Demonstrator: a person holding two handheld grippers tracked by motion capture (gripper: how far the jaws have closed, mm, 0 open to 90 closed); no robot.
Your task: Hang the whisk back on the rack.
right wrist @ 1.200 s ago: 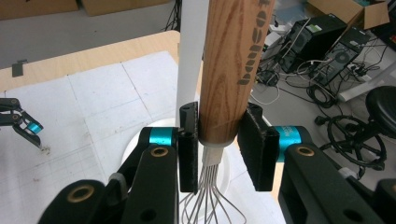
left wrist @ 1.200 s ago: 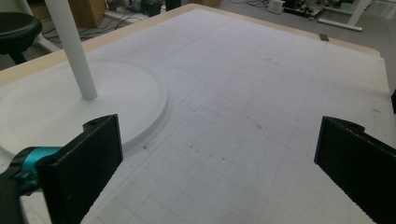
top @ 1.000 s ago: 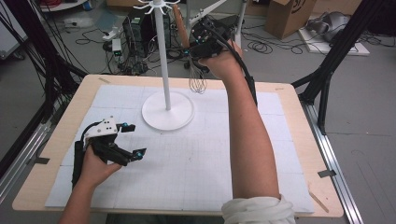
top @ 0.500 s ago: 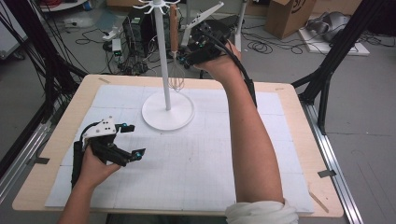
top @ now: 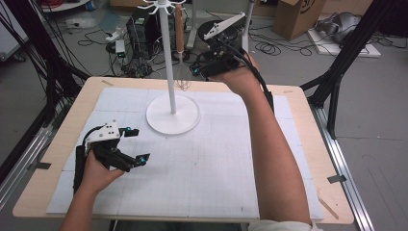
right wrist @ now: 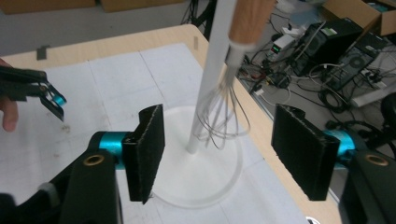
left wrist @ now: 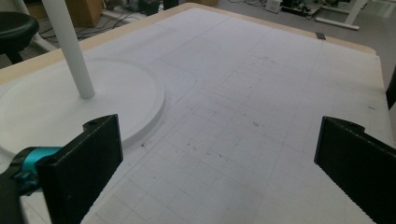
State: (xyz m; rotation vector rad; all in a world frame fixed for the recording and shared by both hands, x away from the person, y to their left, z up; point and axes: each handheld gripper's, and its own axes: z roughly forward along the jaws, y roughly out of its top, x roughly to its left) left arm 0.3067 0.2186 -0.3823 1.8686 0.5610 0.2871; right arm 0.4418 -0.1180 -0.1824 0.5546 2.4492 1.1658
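2 black jaws of the right gripper stand apart with nothing pressed between them; they have just been opening. In the right gripper view the whisk hangs in the gap ahead of the pads, its wire loops clear of both and its wooden handle rising out of the top of the picture. In the high view the whisk dangles from a hook of the white stand, just beside the pole and above the far rim of the stand's round base. The right gripper is raised over the table's far edge, just to the right of the whisk, with the forearm stretching back across the white gridded mat.

The left gripper sits low over the mat near the table's left side, well apart from the whisk, its jaws wide open and empty. In the left gripper view the 2 jaws frame bare mat, with the base and the pole at the left.
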